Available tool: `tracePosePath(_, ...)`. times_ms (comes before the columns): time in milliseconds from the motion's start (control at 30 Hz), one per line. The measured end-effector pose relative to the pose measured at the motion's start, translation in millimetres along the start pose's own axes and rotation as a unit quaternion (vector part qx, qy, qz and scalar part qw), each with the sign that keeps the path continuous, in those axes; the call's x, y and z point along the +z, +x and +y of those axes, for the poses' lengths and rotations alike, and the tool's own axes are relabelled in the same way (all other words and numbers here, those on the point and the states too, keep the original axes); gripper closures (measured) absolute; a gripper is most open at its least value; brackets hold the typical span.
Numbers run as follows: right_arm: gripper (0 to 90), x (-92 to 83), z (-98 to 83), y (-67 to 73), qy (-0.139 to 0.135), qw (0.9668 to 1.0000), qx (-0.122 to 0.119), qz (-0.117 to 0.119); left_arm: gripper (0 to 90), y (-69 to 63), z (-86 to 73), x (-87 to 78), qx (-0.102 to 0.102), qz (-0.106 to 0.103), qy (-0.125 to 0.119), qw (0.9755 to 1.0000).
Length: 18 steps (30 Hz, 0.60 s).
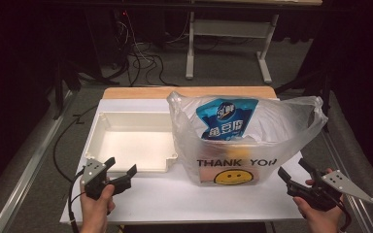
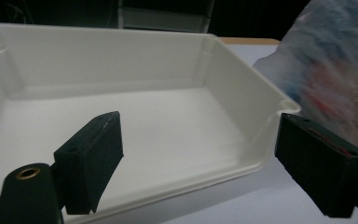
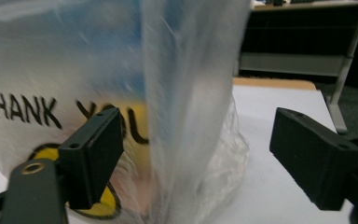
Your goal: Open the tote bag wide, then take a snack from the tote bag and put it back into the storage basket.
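A clear plastic bag printed THANK YOU with a yellow smiley stands on the white tabletop. A blue snack packet stands upright inside it. An empty white tray lies to the bag's left. My left gripper hovers open at the tray's near right corner. In the left gripper view its jaws frame the tray's rim, with nothing between them. My right gripper is open beside the bag's lower right corner. In the right gripper view the bag's side fold rises in front of the gripper, untouched by the pads.
A wooden strip runs along the table's far edge. Beyond it the floor holds loose cables and a desk's white legs. A metal rail runs along the table's left side.
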State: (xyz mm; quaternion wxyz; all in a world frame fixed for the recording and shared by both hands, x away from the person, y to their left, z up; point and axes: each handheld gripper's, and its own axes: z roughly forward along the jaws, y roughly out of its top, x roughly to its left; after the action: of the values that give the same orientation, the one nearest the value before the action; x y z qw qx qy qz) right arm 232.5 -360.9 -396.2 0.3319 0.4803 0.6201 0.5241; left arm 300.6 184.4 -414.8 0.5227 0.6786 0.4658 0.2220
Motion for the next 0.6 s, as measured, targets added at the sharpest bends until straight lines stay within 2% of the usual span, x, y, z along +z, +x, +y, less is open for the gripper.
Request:
tracePosePath(33, 15.2, 0.4, 3.4, 1.7, -0.002, 1.0000, -0.001, 0.005, 15.6, -5.9, 4.0, 1.5, 0.005, -0.010, -0.004, 0.9999)
tracePosePath(67, 15.2, 0.4, 3.4, 1.7, -0.002, 1.0000, -0.001, 0.005, 15.4, -5.9, 4.0, 1.5, 0.005, -0.010, -0.004, 0.9999)
tracePosePath(100, 15.0, 2.0, 9.8, 4.2, -0.006, 0.9998, 0.010, 0.017, 15.4, -16.3, 12.2, 5.0, 0.016, -0.015, -0.009, 0.9997)
tracePosePath(133, 14.8, 3.4, 12.8, 5.2, -0.009, 0.9996, 0.014, 0.021, 15.6, -19.9, 16.1, 6.4, 0.013, -0.020, -0.016, 0.9996)
tracePosePath(167, 14.7, 4.5, 15.6, 7.1, -0.013, 0.9996, 0.016, 0.021, 15.8, -23.1, 19.6, 7.7, 0.014, -0.026, -0.022, 0.9993)
tracePosePath(267, 14.7, 6.8, 20.8, 11.8, -0.017, 0.9996, 0.008, 0.021, 15.7, -29.7, 26.4, 11.7, 0.023, -0.025, -0.026, 0.9991)
tracePosePath(300, 15.2, 8.5, 25.9, 16.9, -0.022, 0.9997, -0.001, 0.013, 16.0, -35.0, 33.0, 14.3, 0.019, -0.036, -0.034, 0.9986)
tracePosePath(367, 15.1, 9.1, 31.8, 19.4, -0.029, 0.9995, -0.007, 0.013, 16.0, -41.0, 40.4, 16.2, 0.023, -0.044, -0.044, 0.9978)
tracePosePath(467, 14.4, 9.3, 41.7, 19.0, -0.035, 0.9992, -0.001, 0.019, 16.2, -47.1, 49.2, 18.1, 0.022, -0.046, -0.051, 0.9974)
tracePosePath(500, 15.2, 9.4, 44.7, 17.6, -0.036, 0.9991, 0.001, 0.022, 15.6, -53.0, 57.6, 20.1, 0.022, -0.060, -0.060, 0.9962)
tracePosePath(600, 16.3, 10.9, 53.0, 16.9, -0.046, 0.9987, 0.005, 0.022, 15.5, -62.6, 68.9, 23.1, 0.030, -0.076, -0.065, 0.9946)
